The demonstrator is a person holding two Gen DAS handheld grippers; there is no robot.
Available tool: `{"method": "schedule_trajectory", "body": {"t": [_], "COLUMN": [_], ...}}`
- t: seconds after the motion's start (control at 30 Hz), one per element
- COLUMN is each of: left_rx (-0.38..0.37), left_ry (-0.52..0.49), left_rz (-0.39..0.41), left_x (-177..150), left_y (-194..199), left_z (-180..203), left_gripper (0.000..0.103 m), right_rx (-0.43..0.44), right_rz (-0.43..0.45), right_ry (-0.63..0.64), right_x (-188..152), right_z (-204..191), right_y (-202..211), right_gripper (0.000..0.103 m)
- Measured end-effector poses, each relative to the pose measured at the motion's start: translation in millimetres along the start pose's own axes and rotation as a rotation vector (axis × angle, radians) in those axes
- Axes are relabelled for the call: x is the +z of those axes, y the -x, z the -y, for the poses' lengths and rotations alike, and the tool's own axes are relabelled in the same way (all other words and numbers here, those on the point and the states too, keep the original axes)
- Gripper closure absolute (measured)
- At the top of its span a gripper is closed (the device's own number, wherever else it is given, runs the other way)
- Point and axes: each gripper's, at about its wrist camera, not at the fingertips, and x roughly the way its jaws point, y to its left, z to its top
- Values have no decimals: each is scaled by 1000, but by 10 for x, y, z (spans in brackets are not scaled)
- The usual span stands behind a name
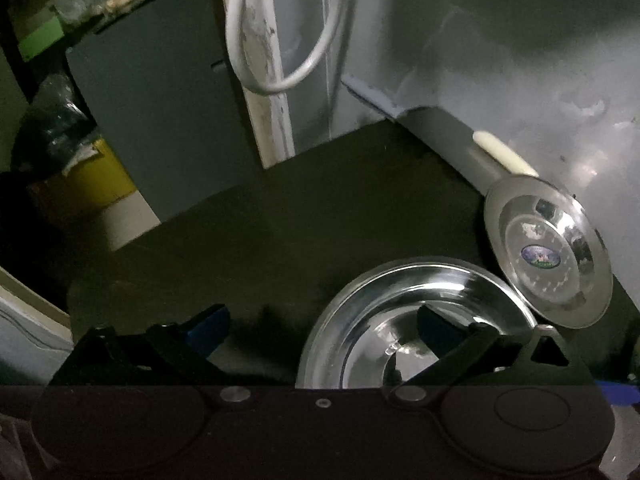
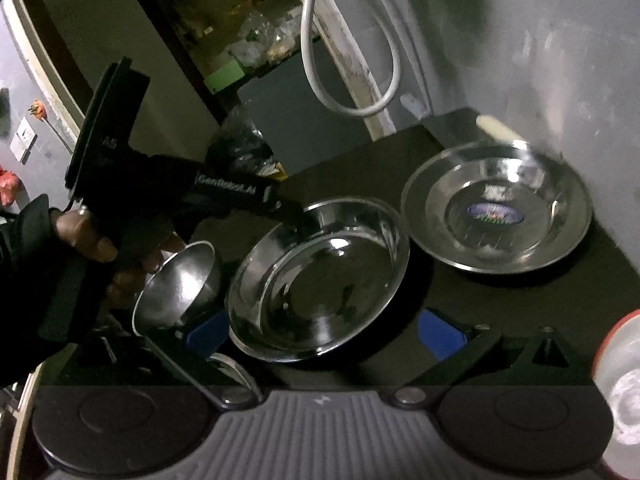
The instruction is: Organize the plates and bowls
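Steel dishes lie on the dark table (image 1: pixel 280 216): a plate (image 2: pixel 320 276) between the spread fingers of the right gripper (image 2: pixel 324 330), a labelled plate (image 2: pixel 496 208) beyond its right finger, and a small bowl (image 2: pixel 176 280) just outside its left finger. Left gripper (image 1: pixel 320 328), held in a hand (image 2: pixel 100 244), has its fingers spread and pinching nothing, its right fingertip (image 1: pixel 436 322) over the plate's well and its left one clear of the rim. Judged step: approach to grasp the plate; the next move calls for setting the rim between the fingers, then closing.
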Motion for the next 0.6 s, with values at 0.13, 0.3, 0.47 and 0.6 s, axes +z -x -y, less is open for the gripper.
{"method": "schedule_trajectory", "body": {"t": [0.13, 0.3, 0.47, 0.6], "left_rx": [-36, -17, -21, -7], "left_ry": [5, 5, 5, 42], "left_rz": [-50, -75, -123, -125], "left_x": [-12, -18, -39, -44], "left_y": [-76, -140, -188, -180], "left_z": [-19, 6, -10, -38], "left_gripper": [22, 33, 57, 61], "right_rx": [-7, -5, -24, -47], "right_rz": [-20, -34, -43, -42], "right_ry": [-17, -36, -40, -52], "right_x": [-1, 17, 26, 25], "right_z": [-6, -19, -7, 5], "right_y": [-80, -140, -197, -218], "right_gripper": [12, 24, 42, 55]}}
